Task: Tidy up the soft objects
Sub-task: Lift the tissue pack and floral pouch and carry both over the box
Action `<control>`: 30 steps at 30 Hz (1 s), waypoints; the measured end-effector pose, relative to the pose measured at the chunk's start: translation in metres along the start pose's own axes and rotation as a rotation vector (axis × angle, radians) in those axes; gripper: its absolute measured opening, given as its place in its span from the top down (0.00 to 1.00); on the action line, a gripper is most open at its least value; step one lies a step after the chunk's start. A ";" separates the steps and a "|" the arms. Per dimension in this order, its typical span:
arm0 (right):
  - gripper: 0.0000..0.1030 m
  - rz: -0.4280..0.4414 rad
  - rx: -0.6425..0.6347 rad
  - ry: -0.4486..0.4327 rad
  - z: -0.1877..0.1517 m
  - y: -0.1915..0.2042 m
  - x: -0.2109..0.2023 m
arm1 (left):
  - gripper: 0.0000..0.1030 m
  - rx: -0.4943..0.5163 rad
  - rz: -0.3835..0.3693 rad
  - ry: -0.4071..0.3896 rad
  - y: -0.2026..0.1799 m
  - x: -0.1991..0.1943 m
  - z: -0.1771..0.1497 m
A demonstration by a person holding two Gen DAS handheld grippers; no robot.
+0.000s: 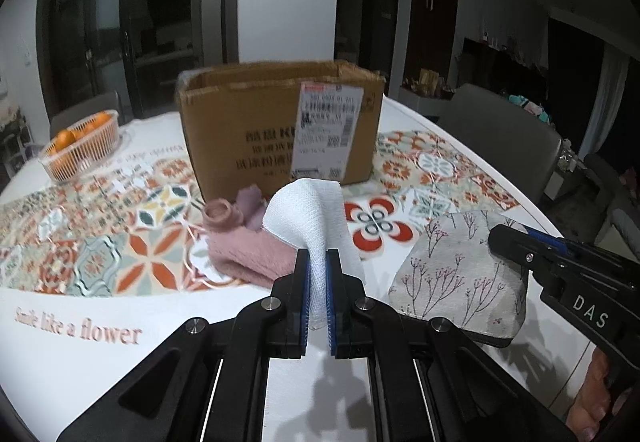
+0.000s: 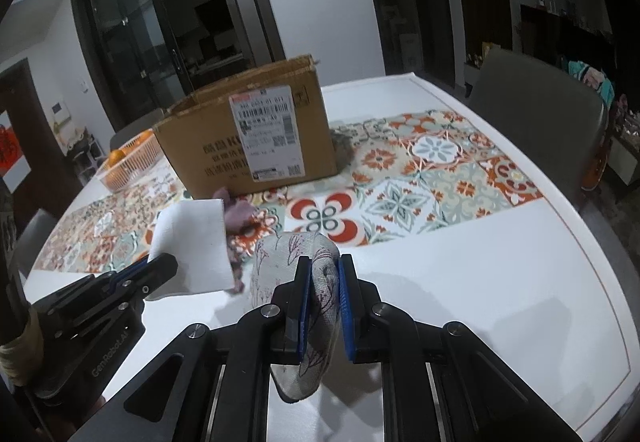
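Observation:
In the left wrist view my left gripper (image 1: 318,256) is shut on a white gauze cloth (image 1: 308,213), which stands up and folds over above the fingers. Behind it a pink fuzzy item (image 1: 248,254) lies on the patterned tablecloth (image 1: 100,254). In the right wrist view my right gripper (image 2: 325,262) is shut on a grey floral pouch (image 2: 280,254), bunched between the blue pads. The pouch (image 1: 460,274) and the right gripper (image 1: 496,238) also show at right in the left wrist view. The left gripper (image 2: 164,262) with the white cloth (image 2: 196,242) shows at left in the right wrist view.
An open cardboard box (image 1: 280,125) with a shipping label stands behind the cloths; it shows too as the box (image 2: 248,141). A basket of oranges (image 1: 80,149) sits at the far left. A grey chair (image 2: 536,101) stands at the table's far right edge.

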State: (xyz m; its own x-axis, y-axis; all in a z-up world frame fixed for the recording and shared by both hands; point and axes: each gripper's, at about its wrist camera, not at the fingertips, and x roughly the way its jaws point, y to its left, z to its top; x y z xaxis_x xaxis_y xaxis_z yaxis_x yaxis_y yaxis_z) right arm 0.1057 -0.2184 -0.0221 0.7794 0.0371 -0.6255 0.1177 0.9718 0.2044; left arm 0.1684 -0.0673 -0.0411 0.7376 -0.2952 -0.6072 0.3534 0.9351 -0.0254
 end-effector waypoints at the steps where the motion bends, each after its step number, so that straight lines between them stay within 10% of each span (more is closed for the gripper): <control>1: 0.86 0.002 -0.004 -0.009 0.002 0.001 -0.002 | 0.92 0.001 0.003 -0.012 0.001 -0.003 0.002; 30: 0.86 0.045 -0.047 -0.310 0.070 0.036 -0.050 | 0.92 0.006 0.041 -0.277 0.020 -0.059 0.068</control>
State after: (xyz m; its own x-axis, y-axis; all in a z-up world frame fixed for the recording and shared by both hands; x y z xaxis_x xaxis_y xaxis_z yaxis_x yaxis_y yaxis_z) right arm 0.1142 -0.2017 0.0694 0.9346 0.0146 -0.3554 0.0558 0.9807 0.1872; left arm 0.1713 -0.0449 0.0481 0.8803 -0.2999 -0.3677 0.3224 0.9466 -0.0001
